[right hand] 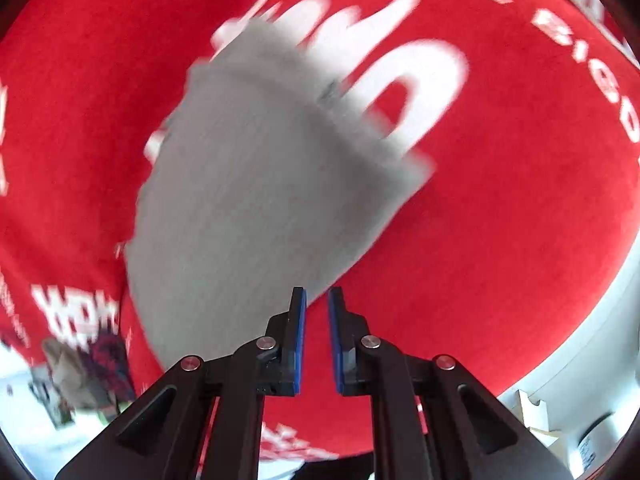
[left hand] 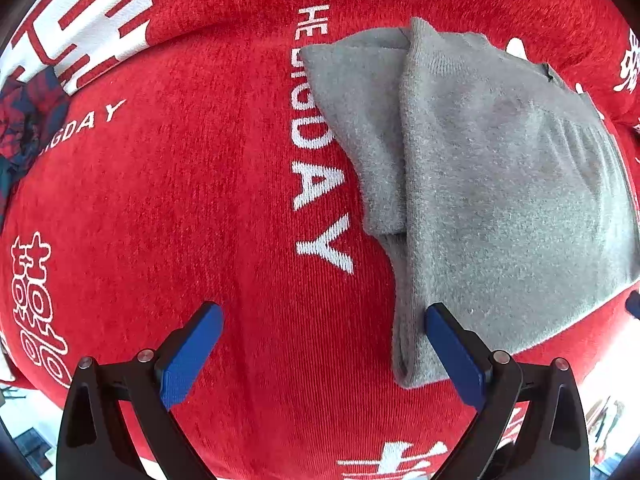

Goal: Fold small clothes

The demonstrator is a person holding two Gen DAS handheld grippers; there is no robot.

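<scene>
A small grey knit garment (left hand: 492, 184) lies folded on a red cloth with white lettering (left hand: 192, 184). My left gripper (left hand: 324, 332) is open and empty; its right finger (left hand: 452, 348) rests over the garment's near left edge. In the right wrist view the same grey garment (right hand: 256, 184) is motion-blurred and lies ahead and left of my right gripper (right hand: 317, 312). Its jaws stand nearly closed with a narrow gap, holding nothing, just above the garment's near edge.
The red cloth (right hand: 500, 220) covers the whole work surface. A dark patterned fabric (left hand: 28, 120) lies at the far left edge. A white surface with a box and container (right hand: 568, 412) shows past the cloth's right edge.
</scene>
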